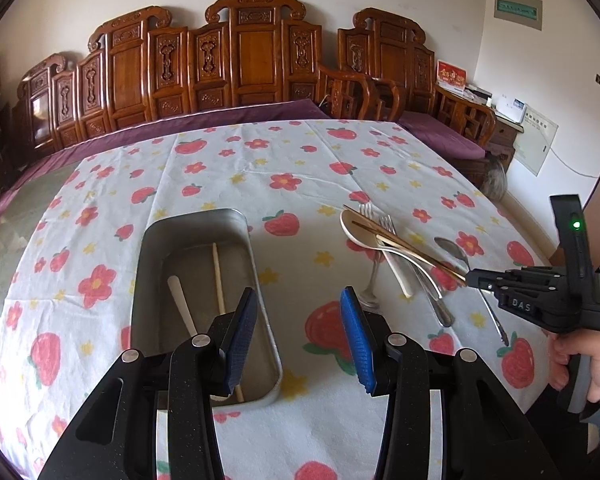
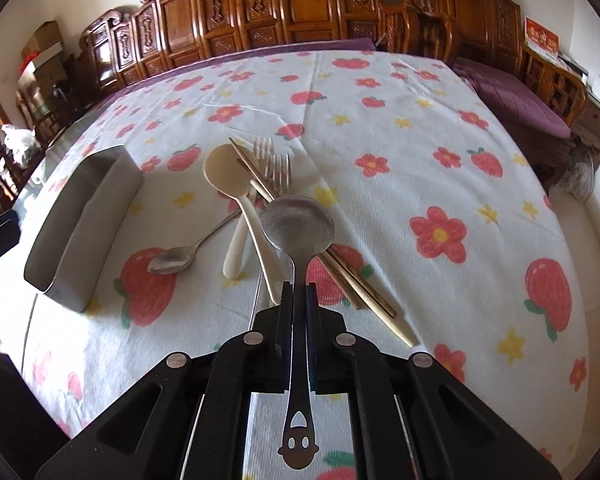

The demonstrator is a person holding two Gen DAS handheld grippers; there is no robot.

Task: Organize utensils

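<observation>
My right gripper (image 2: 299,288) is shut on the handle of a large metal spoon (image 2: 298,224), whose bowl is lifted just above the utensil pile. In the left wrist view the right gripper (image 1: 470,278) holds that spoon (image 1: 452,249) at the right of the pile. The pile holds a white spoon (image 2: 224,172), two forks (image 2: 276,164), chopsticks (image 2: 364,288) and a small metal spoon (image 2: 172,260). My left gripper (image 1: 298,296) is open with nothing between its blue pads, over the near right edge of the metal tray (image 1: 196,220). A white utensil (image 1: 182,304) and a chopstick (image 1: 219,276) lie in the tray.
The table wears a strawberry-and-flower cloth (image 1: 284,152). A carved wooden bench (image 1: 252,52) with a purple cushion runs behind the table's far edge. A person's hand (image 1: 580,364) grips the right tool. The tray (image 2: 80,216) is left of the pile.
</observation>
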